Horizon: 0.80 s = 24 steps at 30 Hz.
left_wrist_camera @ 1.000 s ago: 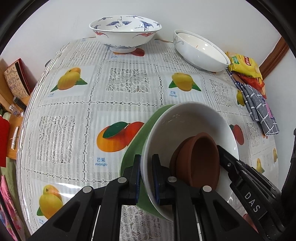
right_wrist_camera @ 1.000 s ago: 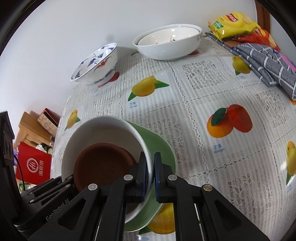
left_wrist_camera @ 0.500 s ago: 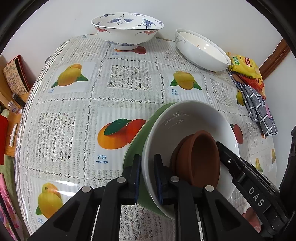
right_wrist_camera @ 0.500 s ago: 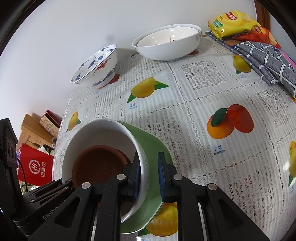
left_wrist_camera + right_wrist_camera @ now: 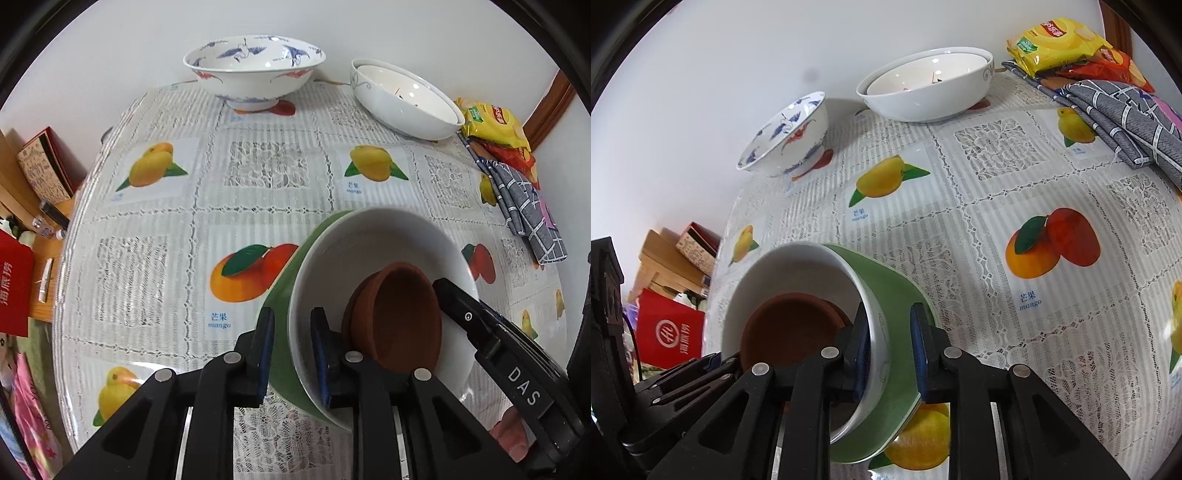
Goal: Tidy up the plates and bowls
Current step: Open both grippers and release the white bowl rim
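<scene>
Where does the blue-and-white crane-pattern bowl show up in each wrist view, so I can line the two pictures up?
Left wrist view: the blue-and-white bowl stands at top centre, at the table's far edge by the wall.
Right wrist view: the same bowl sits upper left, appearing tilted by the lens.
Shared landmark: the stacked white bowls are to its right in both views.

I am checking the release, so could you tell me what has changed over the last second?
Both grippers are letting go: the left gripper and right gripper jaws are opening off the rims of the white bowl and green plate. The stack, brown bowl and far bowls stayed put.
</scene>
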Motion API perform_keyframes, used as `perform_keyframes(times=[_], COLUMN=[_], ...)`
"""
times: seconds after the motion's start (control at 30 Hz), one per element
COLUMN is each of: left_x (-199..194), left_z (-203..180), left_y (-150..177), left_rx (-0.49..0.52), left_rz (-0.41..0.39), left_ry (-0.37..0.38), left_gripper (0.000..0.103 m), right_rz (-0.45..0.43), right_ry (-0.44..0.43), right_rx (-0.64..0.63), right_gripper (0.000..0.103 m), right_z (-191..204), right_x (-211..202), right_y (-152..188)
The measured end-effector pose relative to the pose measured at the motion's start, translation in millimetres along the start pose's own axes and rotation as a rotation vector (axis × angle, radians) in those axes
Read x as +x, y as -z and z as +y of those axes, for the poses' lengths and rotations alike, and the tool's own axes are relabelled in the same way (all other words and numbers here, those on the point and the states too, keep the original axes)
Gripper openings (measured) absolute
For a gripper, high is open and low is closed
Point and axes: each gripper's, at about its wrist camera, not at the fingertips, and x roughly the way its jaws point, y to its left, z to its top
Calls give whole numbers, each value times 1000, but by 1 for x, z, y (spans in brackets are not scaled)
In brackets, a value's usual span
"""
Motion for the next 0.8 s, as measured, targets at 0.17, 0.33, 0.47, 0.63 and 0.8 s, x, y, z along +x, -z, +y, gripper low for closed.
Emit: perform_keyframes(times=[0.17, 0.33, 0.47, 0.63, 0.8], left_x=[-15, -29, -39, -64, -98], left_z=[2, 4, 4, -5, -18], left_y=[-1, 4, 15, 31, 46], left_rx=[-1, -4, -14, 1, 10], left_rz=[-24, -42, -47, -90, -164], left_ry=[-27, -30, -15, 0, 13], left_gripper=[26, 29, 29, 29, 38], right_rz=[-30, -25, 4, -1, -43], right_ry=[0, 6, 5, 51, 131], right_rx=[-17, -30, -29, -103, -215], right_gripper=[22, 32, 36, 40, 40], right_z=[3, 3, 1, 11, 25], right_x=[-11, -20, -27, -55, -99], right_y=[0, 3, 6, 12, 27])
